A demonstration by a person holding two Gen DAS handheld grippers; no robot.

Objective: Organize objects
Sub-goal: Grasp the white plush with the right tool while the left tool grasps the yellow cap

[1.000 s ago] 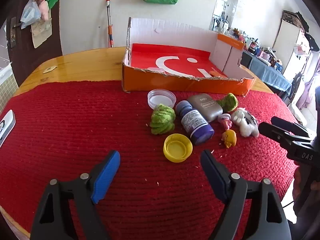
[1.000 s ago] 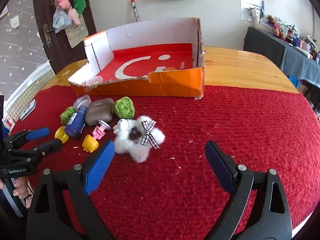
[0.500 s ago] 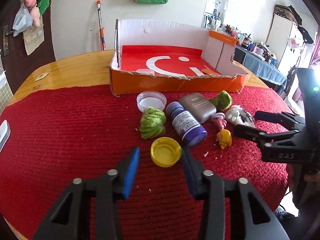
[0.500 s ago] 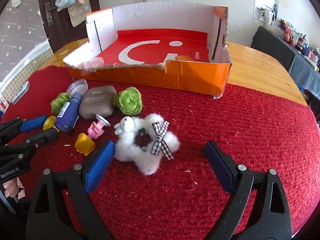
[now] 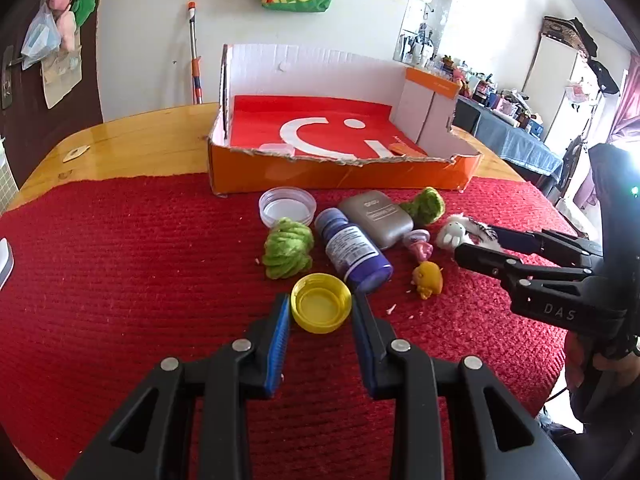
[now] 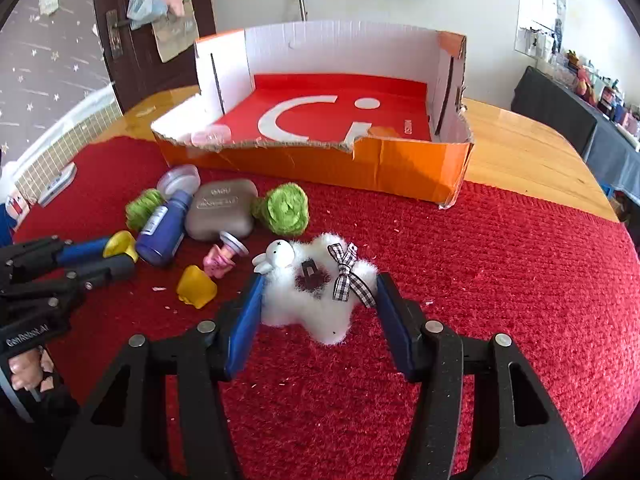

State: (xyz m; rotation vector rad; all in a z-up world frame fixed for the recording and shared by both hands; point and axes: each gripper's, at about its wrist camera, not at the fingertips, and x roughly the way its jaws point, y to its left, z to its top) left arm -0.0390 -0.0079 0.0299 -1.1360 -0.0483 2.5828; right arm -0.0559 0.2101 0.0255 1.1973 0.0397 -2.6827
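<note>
At the lower centre of the left wrist view, the left gripper (image 5: 321,308) is seen with its jaws set on either side of the yellow cap (image 5: 321,302), both pads touching its rim on the red cloth (image 5: 120,280). In the right wrist view, the right gripper (image 6: 318,290) is placed at frame centre, its jaws closed against the flanks of the white plush sheep (image 6: 316,288). The orange cardboard box (image 6: 320,168) is seen above, on the tabletop (image 6: 520,152), with the purple bottle (image 5: 354,250) just above the cap.

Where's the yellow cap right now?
In the left wrist view, the yellow cap lies on the red cloth between the left gripper fingers, just before the purple bottle.
</note>
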